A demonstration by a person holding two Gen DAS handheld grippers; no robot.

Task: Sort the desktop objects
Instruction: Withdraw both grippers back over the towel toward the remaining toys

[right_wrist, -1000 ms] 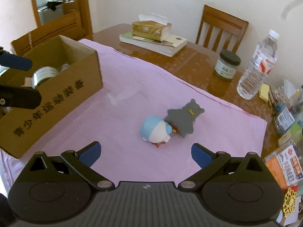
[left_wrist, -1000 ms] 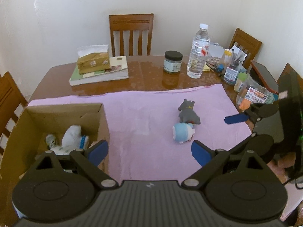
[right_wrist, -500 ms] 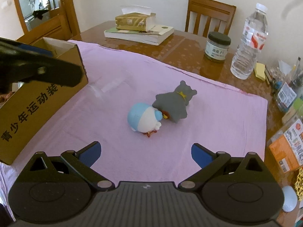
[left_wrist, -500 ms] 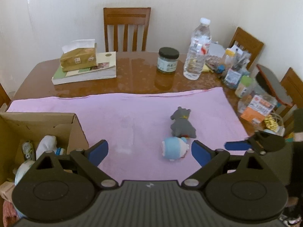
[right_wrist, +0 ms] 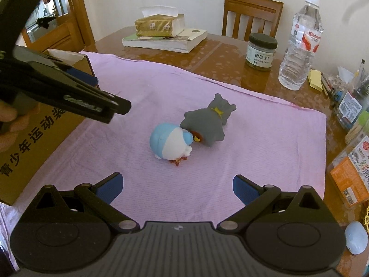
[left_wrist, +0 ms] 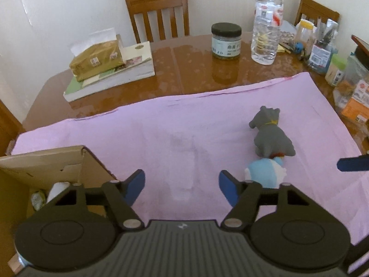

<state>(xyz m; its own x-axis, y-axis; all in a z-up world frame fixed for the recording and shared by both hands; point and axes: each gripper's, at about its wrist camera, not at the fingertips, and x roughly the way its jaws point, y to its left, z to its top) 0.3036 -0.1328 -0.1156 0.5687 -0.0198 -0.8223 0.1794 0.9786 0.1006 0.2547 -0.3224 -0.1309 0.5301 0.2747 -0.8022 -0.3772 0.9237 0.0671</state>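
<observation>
Place: a home dining room.
Furniture: a glossy brown wooden desk (left_wrist: 191, 73) with slat-backed wooden chairs (left_wrist: 159, 13) drawn up around it, against plain white walls.
Doorway: a wooden door with glass panes (right_wrist: 57, 11) at one side.
Household clutter: a tissue pack (left_wrist: 96, 61) on a stack of books (left_wrist: 120, 78), a dark-lidded food jar (left_wrist: 226, 40), a water bottle (left_wrist: 267, 23), snack packets (right_wrist: 352, 173) and a pot of pens (left_wrist: 321, 48) along the desk's edge.
Covering: a pink cloth (left_wrist: 184, 138) spread over the near half.

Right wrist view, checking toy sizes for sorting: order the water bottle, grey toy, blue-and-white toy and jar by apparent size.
Water bottle
Grey toy and blue-and-white toy: alike, and nearer the camera
Jar
</observation>
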